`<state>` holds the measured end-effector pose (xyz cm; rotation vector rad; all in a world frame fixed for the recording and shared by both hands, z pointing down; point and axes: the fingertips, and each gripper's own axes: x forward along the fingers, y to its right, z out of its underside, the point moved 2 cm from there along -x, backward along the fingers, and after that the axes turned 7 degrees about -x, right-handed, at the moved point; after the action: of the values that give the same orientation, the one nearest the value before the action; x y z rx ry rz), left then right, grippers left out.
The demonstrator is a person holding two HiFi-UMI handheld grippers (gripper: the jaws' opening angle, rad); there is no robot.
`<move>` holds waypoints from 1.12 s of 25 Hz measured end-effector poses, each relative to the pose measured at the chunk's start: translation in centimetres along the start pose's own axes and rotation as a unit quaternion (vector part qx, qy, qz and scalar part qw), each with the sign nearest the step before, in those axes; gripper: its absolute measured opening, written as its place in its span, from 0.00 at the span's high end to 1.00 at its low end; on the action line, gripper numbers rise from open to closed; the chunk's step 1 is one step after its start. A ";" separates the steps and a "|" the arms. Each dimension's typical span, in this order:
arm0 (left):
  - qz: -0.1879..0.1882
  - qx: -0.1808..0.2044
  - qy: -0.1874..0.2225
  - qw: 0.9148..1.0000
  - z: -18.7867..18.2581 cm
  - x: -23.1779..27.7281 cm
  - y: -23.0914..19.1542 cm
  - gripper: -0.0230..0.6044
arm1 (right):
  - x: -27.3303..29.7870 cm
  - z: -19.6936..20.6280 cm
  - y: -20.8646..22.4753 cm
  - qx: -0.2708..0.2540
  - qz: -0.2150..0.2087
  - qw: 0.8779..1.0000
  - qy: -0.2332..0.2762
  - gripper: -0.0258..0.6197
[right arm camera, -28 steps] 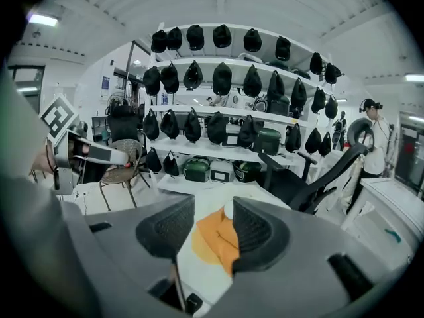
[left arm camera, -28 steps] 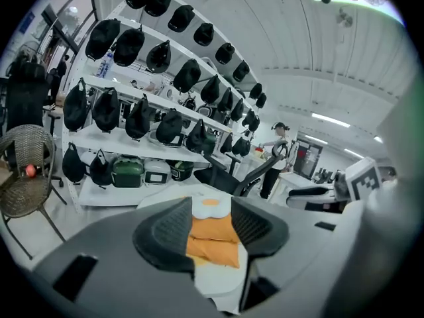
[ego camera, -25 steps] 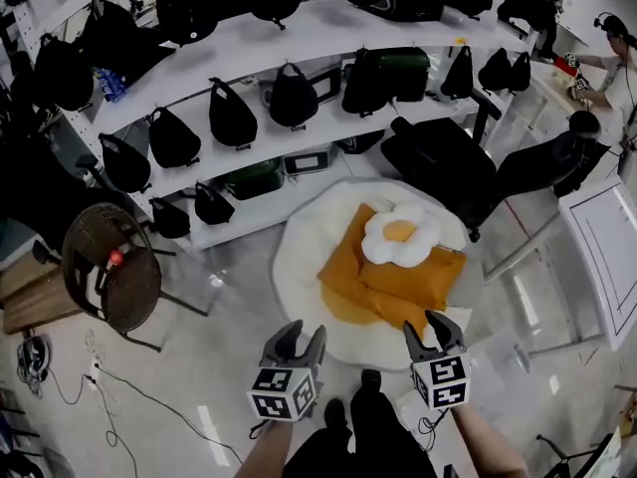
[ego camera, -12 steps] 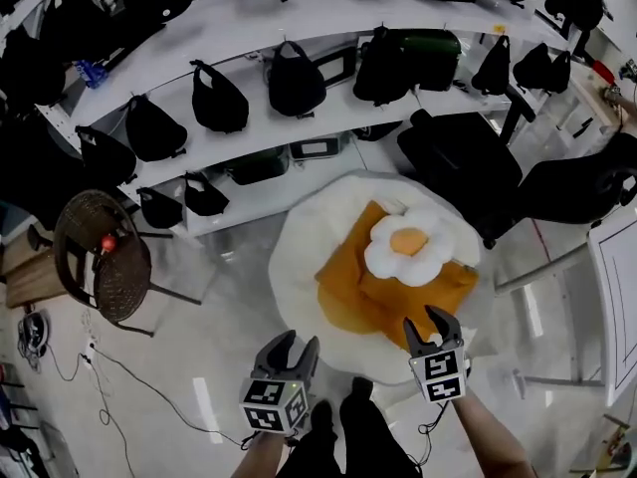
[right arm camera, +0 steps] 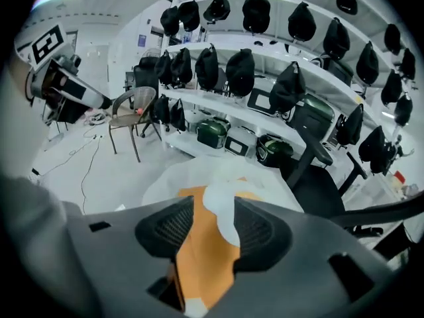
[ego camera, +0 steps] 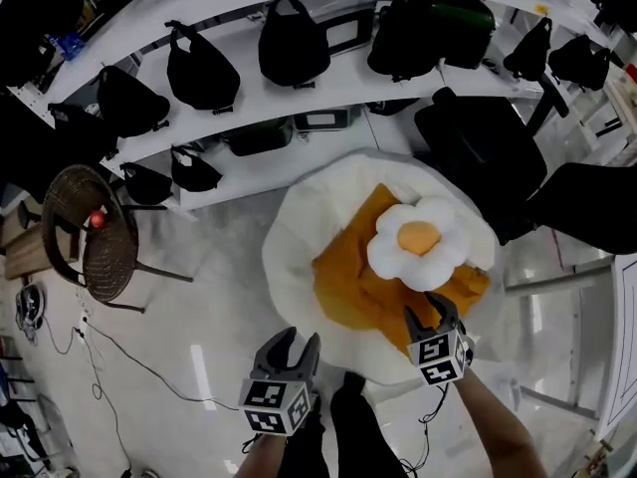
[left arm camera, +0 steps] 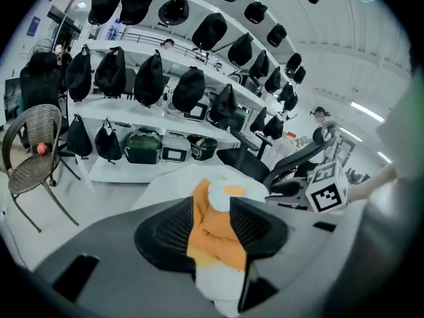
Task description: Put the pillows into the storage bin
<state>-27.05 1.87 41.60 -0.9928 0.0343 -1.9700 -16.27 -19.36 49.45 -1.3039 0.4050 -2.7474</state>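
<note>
A big round white cushion (ego camera: 299,227) lies on the floor with an orange pillow (ego camera: 343,277) on it. A white flower-shaped pillow (ego camera: 418,242) with a yellow centre lies on top of that. My right gripper (ego camera: 430,309) hovers open over the orange pillow's near edge, and the orange pillow (right arm camera: 202,257) and flower pillow (right arm camera: 222,207) show through its gap. My left gripper (ego camera: 286,345) hangs over the floor just short of the white cushion. Its jaws are closing with nothing between them, and the orange pillow (left arm camera: 209,234) shows beyond them.
A wicker chair (ego camera: 100,242) with a red ball (ego camera: 97,220) on it stands at the left. Curved white shelves (ego camera: 249,118) full of black bags run behind the pillows. Black office chairs (ego camera: 488,157) stand to the right. Cables (ego camera: 119,357) trail over the floor at the left.
The pillows have come closer in the head view. My right gripper has moved forward over the orange pillow's near edge. The left gripper has stayed low over the floor.
</note>
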 end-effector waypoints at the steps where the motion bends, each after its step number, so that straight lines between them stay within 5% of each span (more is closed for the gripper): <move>1: -0.003 -0.004 -0.003 1.000 0.5 0.6 0.0 0.69 | 1.0 0.5 0.3 -0.009 -0.001 1.000 -0.006 0.67; 14: -0.021 -0.053 -0.016 0.998 4.2 6.6 -0.9 0.72 | 11.8 6.2 2.3 -0.141 -0.038 0.985 -0.088 0.59; 21: -0.028 -0.069 -0.017 0.997 4.9 7.9 -2.2 0.72 | 15.3 8.3 1.6 -0.266 -0.061 0.951 -0.144 0.50; 28: -0.034 -0.086 -0.020 0.996 6.0 7.9 -3.4 0.72 | 17.1 9.3 3.0 -0.342 0.005 0.919 -0.196 0.59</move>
<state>-27.69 0.21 51.95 -1.1588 0.1507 -2.0349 -20.11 -27.18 67.08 -1.9153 1.3987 -2.2996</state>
